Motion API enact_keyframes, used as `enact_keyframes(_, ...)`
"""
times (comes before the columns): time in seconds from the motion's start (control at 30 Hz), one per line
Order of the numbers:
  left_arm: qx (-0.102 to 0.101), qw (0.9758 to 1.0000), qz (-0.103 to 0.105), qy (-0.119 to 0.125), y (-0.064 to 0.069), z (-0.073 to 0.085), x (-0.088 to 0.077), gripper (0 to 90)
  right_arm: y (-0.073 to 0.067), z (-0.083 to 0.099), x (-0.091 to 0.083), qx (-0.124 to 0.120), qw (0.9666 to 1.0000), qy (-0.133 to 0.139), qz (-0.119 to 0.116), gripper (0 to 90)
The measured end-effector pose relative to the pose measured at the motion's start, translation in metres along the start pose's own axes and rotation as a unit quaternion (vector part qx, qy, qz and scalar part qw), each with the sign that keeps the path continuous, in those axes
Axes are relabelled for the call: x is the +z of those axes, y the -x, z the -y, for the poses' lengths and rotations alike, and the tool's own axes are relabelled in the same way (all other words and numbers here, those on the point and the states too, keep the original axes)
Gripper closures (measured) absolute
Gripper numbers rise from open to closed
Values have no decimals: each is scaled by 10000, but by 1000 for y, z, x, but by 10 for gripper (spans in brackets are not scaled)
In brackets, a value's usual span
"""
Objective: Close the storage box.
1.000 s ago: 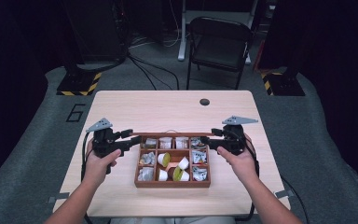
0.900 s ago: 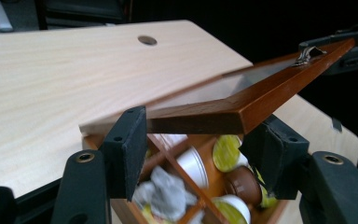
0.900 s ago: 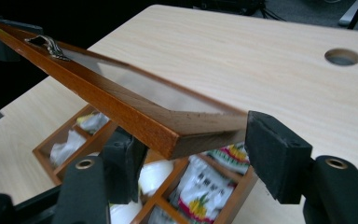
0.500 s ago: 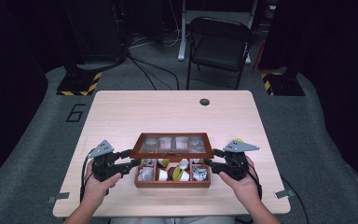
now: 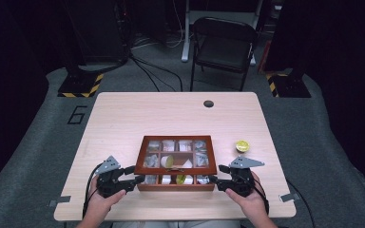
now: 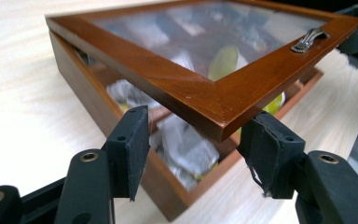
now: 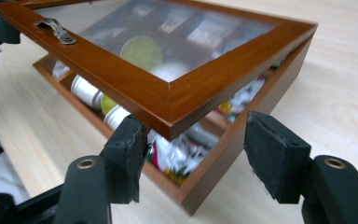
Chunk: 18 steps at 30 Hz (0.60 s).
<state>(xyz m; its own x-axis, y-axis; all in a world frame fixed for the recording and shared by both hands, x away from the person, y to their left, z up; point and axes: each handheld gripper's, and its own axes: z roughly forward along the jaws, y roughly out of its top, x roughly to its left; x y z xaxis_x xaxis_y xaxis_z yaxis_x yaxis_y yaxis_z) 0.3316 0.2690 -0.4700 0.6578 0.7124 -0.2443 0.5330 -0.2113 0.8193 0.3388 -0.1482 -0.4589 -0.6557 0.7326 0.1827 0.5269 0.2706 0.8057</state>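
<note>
On the near half of the pale desk [image 5: 123, 114] stands a wooden box [image 5: 177, 186] with compartments of packets and small tubs, its glass-paned lid [image 5: 177, 142] tilted just above it, the front edge not yet down on the box.

At the box's front left corner sits the left gripper [image 5: 134, 179]. In the left gripper view its jaws stand partly apart, and the lid's front corner [image 6: 219, 126] pokes into the gap between them, nearer the right-hand pad; whether either pad presses on the wood I cannot tell. These jaws have just been closing a little.

The lid's metal handle [image 6: 310, 39] sits midway along the front rail.

At the front right corner is the right gripper [image 5: 217, 181]. In its own view the jaws are likewise partly apart, the lid's other corner [image 7: 170, 123] hanging between them close by the left-hand pad, the other pad well clear. These jaws have just opened further.

Right of the box, apart from it, lies a small yellow-green tub [image 5: 242, 145].
</note>
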Motion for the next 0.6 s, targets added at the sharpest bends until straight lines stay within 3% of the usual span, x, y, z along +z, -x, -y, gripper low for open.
enact_keyframes(0.1, -101, 9998, 31, -160, 0, 7, 3, 422, -1, 6, 1, -57, 9999, -128, -35, 391)
enact_keyframes(0.23, 53, 9994, -17, -347, 2, 11, 5, 421, -2, 11, 5, -108, 9994, -320, -9, 390)
enact_keyframes(0.33, -5, 9990, -18, -447, 2, 15, 6, 419, -4, 13, 8, -185, 9985, -520, -1, 386)
enact_keyframes(0.4, -167, 9988, 16, -458, 2, 17, 5, 414, -4, 14, 9, -138, 9980, -618, 26, 369)
enact_keyframes(0.47, -179, 9988, -60, -451, 1, 19, 3, 402, -3, 15, 9, -51, 9980, -628, -9, 346)
enact_keyframes(0.5, -276, 9985, -64, -472, 0, 21, 2, 396, -3, 15, 9, -40, 9981, -607, 7, 332)
enact_keyframes(0.6, -315, 9983, -4, -492, -3, 22, -1, 395, -2, 17, 6, -19, 9981, -611, -3, 325)
